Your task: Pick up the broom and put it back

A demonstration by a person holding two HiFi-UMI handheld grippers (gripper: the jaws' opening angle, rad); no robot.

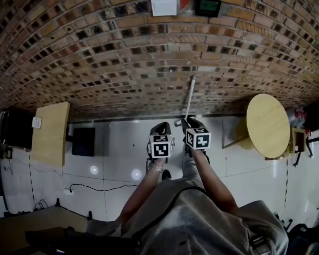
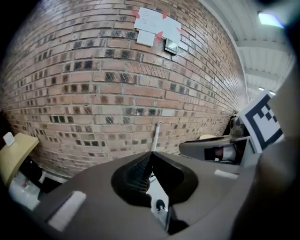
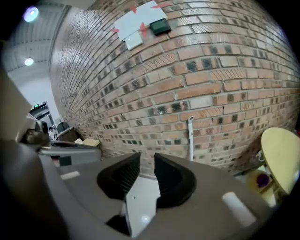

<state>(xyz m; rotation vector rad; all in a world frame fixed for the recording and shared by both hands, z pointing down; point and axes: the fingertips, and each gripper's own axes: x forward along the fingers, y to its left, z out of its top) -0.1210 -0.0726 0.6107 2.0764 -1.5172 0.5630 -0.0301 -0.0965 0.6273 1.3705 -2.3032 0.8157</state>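
Note:
The broom (image 1: 191,97) leans upright against the brick wall (image 1: 124,64), its pale handle straight ahead of both grippers. The same handle (image 2: 156,136) shows just above the left gripper's tips, and as a white pole (image 3: 191,138) up and right of the right gripper's jaws. My left gripper (image 1: 162,126) is shut, its ribbed pads meeting at the tips (image 2: 150,154) with nothing in them. My right gripper (image 1: 189,121) is open by a narrow gap (image 3: 147,161), and only floor shows through it. Neither gripper touches the broom.
A round yellow table (image 1: 266,124) stands at the right by the wall. To the left are a wooden board (image 1: 50,132) and a black box (image 1: 83,142). A black cable (image 1: 99,188) runs across the white tiled floor. Papers (image 1: 163,7) are stuck high on the wall.

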